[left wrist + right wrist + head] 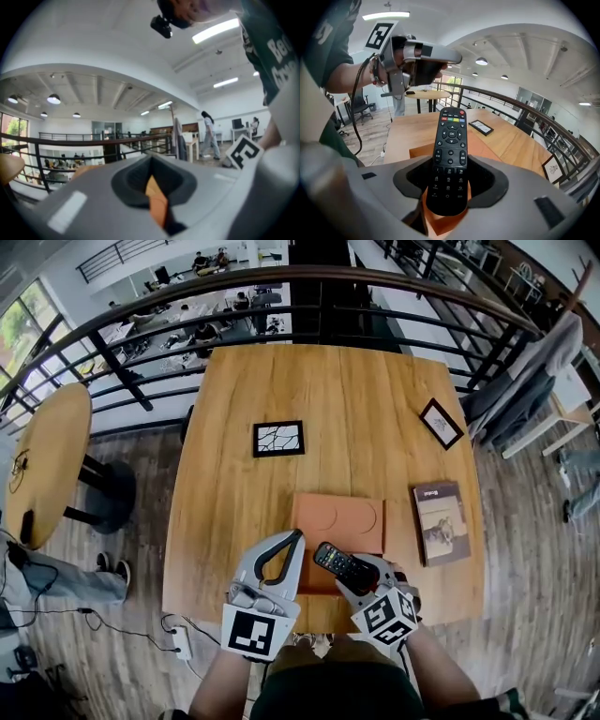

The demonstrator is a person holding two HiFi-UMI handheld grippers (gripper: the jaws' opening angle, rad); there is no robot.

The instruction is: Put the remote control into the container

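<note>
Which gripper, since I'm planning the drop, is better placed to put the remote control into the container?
Right. The right gripper is shut on the remote control, over the near edge of the orange container; the left gripper is shut on nothing.

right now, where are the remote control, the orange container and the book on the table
remote control [450, 157]: right gripper view, middle of its button face
orange container [305, 521]: head view, bare left part of its top
book [441, 521]: head view, centre of its cover
</note>
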